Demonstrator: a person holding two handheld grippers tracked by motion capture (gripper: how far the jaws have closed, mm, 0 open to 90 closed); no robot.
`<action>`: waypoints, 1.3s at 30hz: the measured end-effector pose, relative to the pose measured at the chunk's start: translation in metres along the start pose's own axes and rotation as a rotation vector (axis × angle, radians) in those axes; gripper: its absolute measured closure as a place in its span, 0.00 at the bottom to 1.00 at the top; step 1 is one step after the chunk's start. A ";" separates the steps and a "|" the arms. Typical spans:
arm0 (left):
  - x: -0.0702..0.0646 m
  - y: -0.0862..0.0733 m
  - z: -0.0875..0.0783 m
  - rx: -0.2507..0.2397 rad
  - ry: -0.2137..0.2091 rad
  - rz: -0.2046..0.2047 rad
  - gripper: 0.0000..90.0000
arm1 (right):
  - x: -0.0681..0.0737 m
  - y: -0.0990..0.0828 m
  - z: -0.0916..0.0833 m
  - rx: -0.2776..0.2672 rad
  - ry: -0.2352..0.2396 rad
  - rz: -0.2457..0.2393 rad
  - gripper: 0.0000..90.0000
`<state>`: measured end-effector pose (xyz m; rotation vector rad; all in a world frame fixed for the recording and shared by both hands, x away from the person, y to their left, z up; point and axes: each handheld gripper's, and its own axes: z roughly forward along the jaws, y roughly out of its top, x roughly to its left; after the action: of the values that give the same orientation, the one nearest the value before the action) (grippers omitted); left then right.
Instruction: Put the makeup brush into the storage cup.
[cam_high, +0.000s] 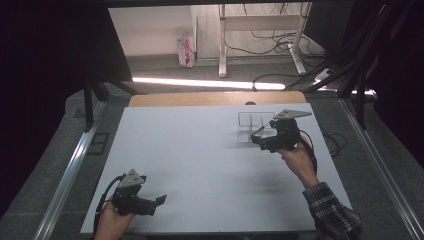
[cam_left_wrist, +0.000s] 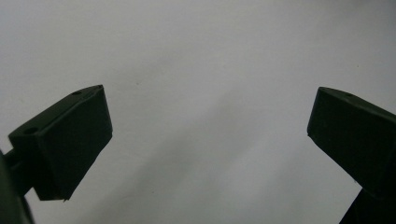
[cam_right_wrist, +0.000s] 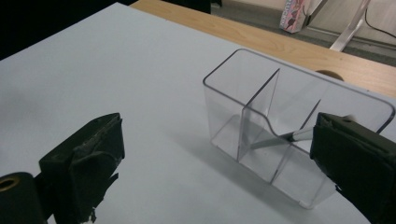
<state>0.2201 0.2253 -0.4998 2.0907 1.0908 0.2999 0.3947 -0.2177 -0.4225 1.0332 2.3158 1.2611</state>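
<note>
Overhead, right gripper (cam_high: 261, 139) at clear organizer (cam_right_wrist: 280, 126), jaws apart, unlabeled

We see a white surface (cam_high: 200, 165), a sheet laid over a wooden top whose bare edge (cam_high: 215, 98) shows along the far side. A clear plastic organizer (cam_high: 252, 125) stands directly on the white sheet, near that wooden edge and toward the right. In the right gripper view the organizer (cam_right_wrist: 261, 116) has upright dividers forming compartments, and a thin stick-like item (cam_right_wrist: 280, 138) leans inside one of them.
</note>
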 end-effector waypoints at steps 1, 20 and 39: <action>0.000 0.000 0.000 0.001 0.000 0.000 0.01 | 0.001 -0.001 0.000 0.007 0.001 -0.007 0.03; -0.001 0.000 0.000 -0.002 -0.001 0.003 0.01 | 0.014 -0.019 -0.003 0.047 0.035 -0.021 0.00; -0.001 0.000 -0.001 -0.008 0.003 0.008 0.01 | 0.029 -0.032 -0.018 0.049 0.025 -0.045 0.00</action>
<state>0.2191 0.2253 -0.4989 2.0887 1.0821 0.3104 0.3503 -0.2192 -0.4369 0.9801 2.3860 1.2122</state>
